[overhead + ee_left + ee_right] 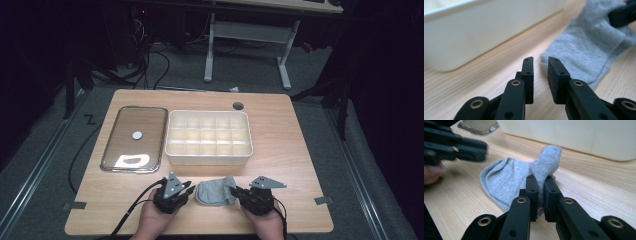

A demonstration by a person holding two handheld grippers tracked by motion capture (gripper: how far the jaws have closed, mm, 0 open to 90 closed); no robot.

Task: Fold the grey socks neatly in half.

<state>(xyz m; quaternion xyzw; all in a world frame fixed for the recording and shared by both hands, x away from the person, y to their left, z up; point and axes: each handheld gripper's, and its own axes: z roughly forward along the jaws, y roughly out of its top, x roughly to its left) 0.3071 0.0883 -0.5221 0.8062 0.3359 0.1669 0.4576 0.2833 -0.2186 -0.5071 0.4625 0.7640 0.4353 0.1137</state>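
The grey sock point(216, 192) lies on the table point(290, 145), just in front of the white divided box point(209, 137). The right gripper point(540, 181) pinches its folded edge. The left gripper point(540, 60), slightly spread, holds nothing beside the sock.

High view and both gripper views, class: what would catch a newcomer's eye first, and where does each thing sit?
The crumpled grey knitted sock lies on the wooden table near its front edge, and the right gripper pinches a fold of it while the left gripper stands slightly open beside it. Behind the sock sits a cream plastic box divided into compartments, with a clear flat lid lying to its left.
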